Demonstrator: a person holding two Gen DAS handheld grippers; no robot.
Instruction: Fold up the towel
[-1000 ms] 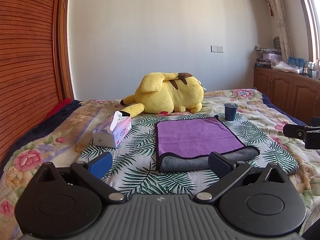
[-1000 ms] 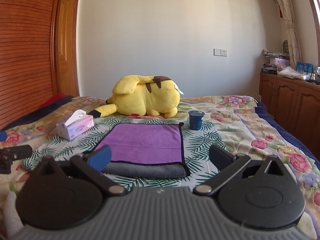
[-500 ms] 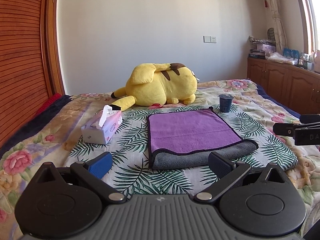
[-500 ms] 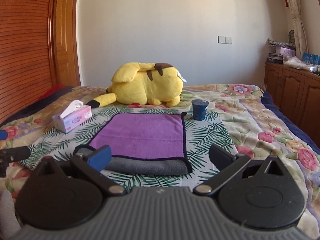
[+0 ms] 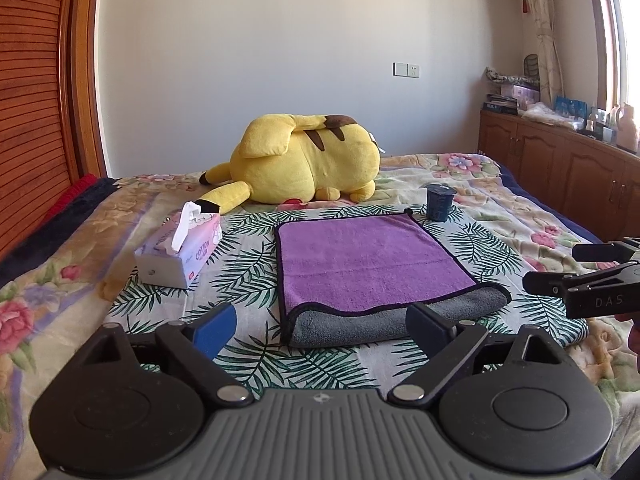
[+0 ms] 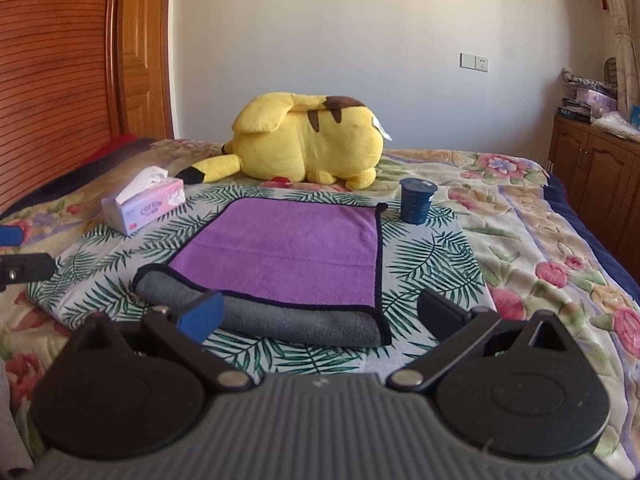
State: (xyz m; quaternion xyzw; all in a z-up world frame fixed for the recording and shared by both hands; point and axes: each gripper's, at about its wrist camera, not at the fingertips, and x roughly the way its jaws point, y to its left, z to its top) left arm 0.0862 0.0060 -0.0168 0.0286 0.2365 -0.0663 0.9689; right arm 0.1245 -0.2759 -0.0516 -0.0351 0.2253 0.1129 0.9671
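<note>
A purple towel (image 5: 360,258) with a grey underside and black trim lies flat on the bed; its near edge is turned over, showing grey (image 5: 396,316). It also shows in the right wrist view (image 6: 288,256). My left gripper (image 5: 320,326) is open and empty, just short of the towel's near edge. My right gripper (image 6: 320,314) is open and empty, its left finger (image 6: 202,316) in front of the grey fold. The right gripper's fingers show at the right edge of the left wrist view (image 5: 580,280).
A pink tissue box (image 5: 180,252) stands left of the towel. A dark blue cup (image 5: 439,202) stands at the towel's far right corner. A yellow plush toy (image 5: 308,160) lies behind. Wooden cabinets (image 5: 560,164) line the right wall; a slatted wooden wall (image 5: 32,100) stands left.
Both grippers have moved forward towards the towel's near edge and tilted down slightly. The towel has not moved. Both stay open.
</note>
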